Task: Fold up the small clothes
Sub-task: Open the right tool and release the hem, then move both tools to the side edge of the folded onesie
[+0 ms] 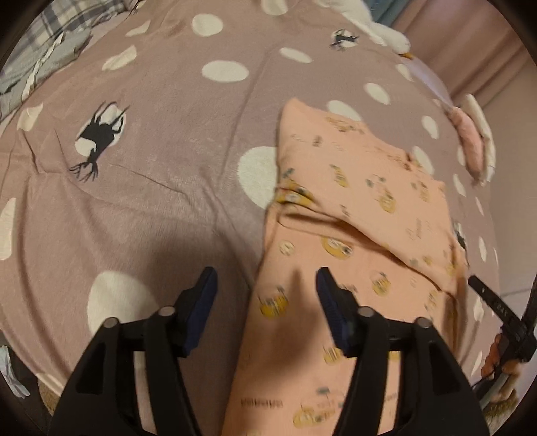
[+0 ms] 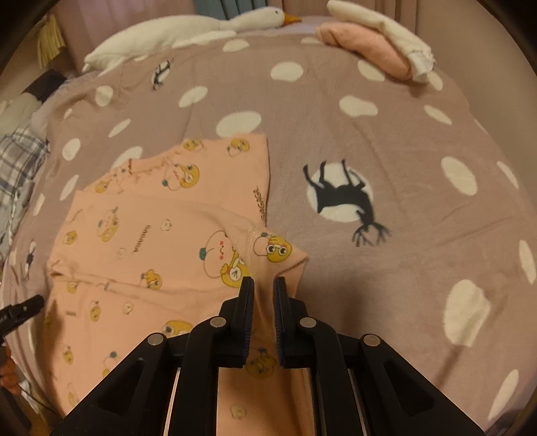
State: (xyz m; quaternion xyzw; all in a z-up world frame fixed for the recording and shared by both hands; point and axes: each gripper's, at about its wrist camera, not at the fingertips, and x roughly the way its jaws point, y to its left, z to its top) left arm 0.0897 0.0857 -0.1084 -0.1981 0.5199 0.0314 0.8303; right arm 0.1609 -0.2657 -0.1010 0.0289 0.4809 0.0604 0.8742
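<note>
A small peach garment with yellow cartoon prints (image 1: pixel 355 214) lies partly folded on the mauve spotted bedsheet (image 1: pixel 161 141). My left gripper (image 1: pixel 266 285) is open and empty, hovering over the garment's near left edge. In the right wrist view the garment (image 2: pixel 151 234) spreads to the left. My right gripper (image 2: pixel 262 286) is shut on a pinched fold of the garment and lifts that edge off the sheet (image 2: pixel 402 134). The tip of the left gripper shows at the far left of the right wrist view (image 2: pixel 23 310).
A folded pink and white stack of clothes (image 2: pixel 376 47) lies at the far edge of the bed; it also shows in the left wrist view (image 1: pixel 473 141). A white goose plush (image 2: pixel 188 30) lies along the back. Plaid bedding (image 1: pixel 50 43) is bunched at one side.
</note>
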